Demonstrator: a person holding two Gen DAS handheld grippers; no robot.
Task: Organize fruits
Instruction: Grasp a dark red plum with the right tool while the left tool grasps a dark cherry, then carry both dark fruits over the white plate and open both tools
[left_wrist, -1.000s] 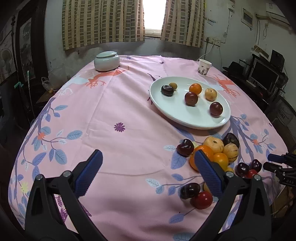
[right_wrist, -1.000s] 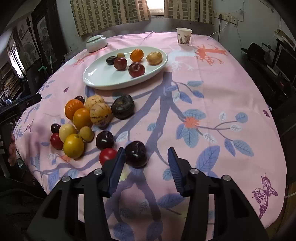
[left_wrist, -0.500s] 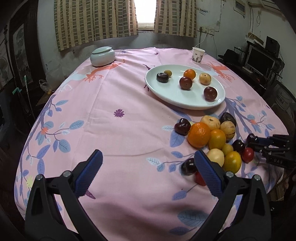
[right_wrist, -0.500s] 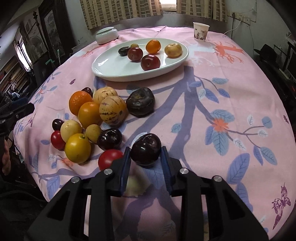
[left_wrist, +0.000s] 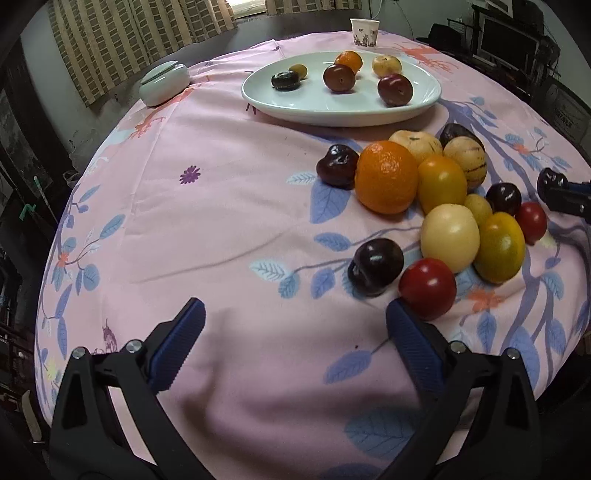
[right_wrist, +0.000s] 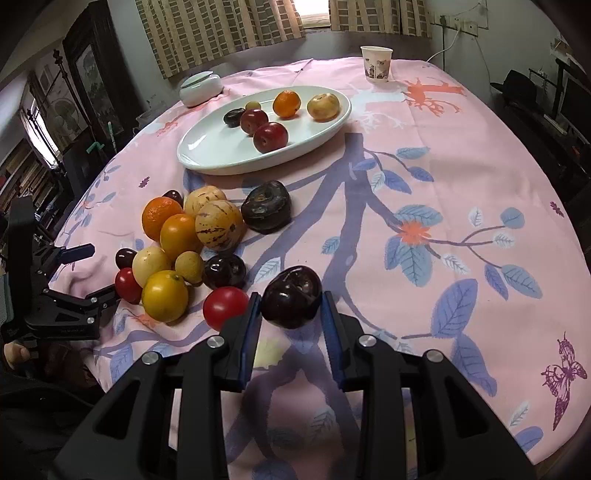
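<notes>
In the right wrist view my right gripper (right_wrist: 291, 308) is shut on a dark purple plum (right_wrist: 291, 297) on the pink cloth. A heap of loose fruit (right_wrist: 184, 243) lies to its left, a red fruit (right_wrist: 224, 307) closest to the blue pads. Beyond it a white oval plate (right_wrist: 207, 151) carries several fruits. In the left wrist view my left gripper (left_wrist: 295, 332) stands open and low over the cloth. A dark plum (left_wrist: 375, 266) and a red fruit (left_wrist: 427, 288) lie just ahead of its right finger. The plate (left_wrist: 314, 107) is farther back. The right gripper (left_wrist: 554, 186) shows at the right edge.
A paper cup (right_wrist: 376, 63) and a white lidded bowl (right_wrist: 200, 88) stand at the far side of the round table. A large dark fruit (right_wrist: 266, 206) sits between heap and plate. The left gripper's frame (right_wrist: 55, 295) is at the table's left edge. Curtains and furniture ring the table.
My right gripper's jaws closed onto the dark plum. My left gripper sank toward the cloth and rolled, coming closer to the heap; its jaws stayed open.
</notes>
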